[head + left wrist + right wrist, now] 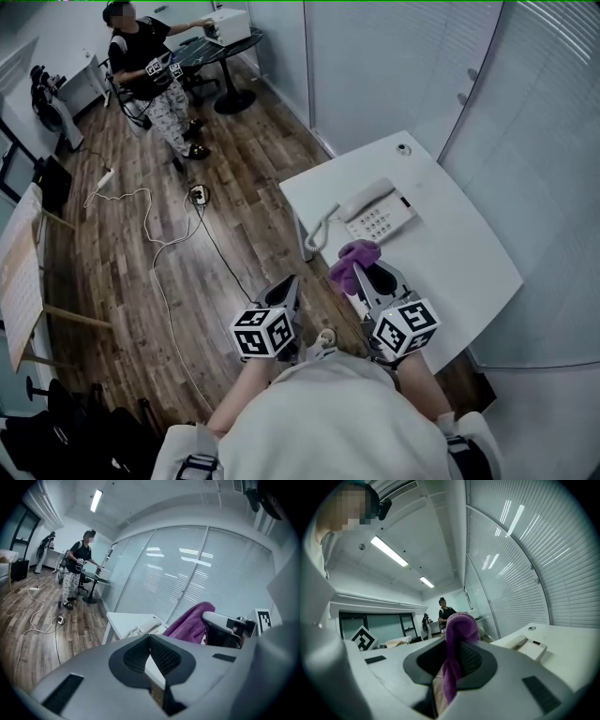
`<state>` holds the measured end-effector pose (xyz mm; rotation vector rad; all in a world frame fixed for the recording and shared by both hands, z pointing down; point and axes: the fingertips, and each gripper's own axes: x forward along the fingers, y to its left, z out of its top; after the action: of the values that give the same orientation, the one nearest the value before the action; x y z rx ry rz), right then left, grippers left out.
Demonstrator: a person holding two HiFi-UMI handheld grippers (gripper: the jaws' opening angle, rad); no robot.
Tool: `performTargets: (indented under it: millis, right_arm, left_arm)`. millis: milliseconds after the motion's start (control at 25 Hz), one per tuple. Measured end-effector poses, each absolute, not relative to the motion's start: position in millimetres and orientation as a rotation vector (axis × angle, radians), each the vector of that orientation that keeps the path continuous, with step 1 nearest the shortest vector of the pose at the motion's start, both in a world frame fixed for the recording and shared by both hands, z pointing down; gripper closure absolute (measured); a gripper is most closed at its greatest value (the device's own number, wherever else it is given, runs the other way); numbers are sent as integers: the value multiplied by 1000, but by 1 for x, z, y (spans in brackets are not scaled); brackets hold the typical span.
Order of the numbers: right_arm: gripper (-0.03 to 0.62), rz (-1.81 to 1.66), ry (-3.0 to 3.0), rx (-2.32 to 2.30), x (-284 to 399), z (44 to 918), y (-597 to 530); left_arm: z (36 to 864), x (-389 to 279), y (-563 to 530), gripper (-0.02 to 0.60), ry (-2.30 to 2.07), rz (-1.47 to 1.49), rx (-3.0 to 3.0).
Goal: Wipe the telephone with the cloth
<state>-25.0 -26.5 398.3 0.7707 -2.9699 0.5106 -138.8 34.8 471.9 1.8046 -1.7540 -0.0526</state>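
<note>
Cloth [352,260] held just short of telephone [380,214]
Cloth is clamped in right claw [361,275]; left claw [286,289] is closed, empty. Telephone's long axis is set crosswise to right claw.

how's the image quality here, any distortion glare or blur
Head view: even light, sharp, walls bow slightly at the edges, a mosaic patch over the far person. Left gripper view: heavy fisheye, black corners, light strips mirrored on the glass wall. Right gripper view: same fisheye, bright ceiling light, the cloth up close looks soft, the telephone stays clear.
</note>
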Motion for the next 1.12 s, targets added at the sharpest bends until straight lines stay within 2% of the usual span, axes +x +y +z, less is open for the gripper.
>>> performTargets:
  millis: [440,1120]
  right_arm:
    - [526,486,-2948,902,-35,399,-117]
    - [526,447,-2832,1138,-12,425,-204]
  left_arm:
    - [472,-162,-53,560,-1705,-28,1852]
    - [494,-158,-123,560,-1605,22,1890]
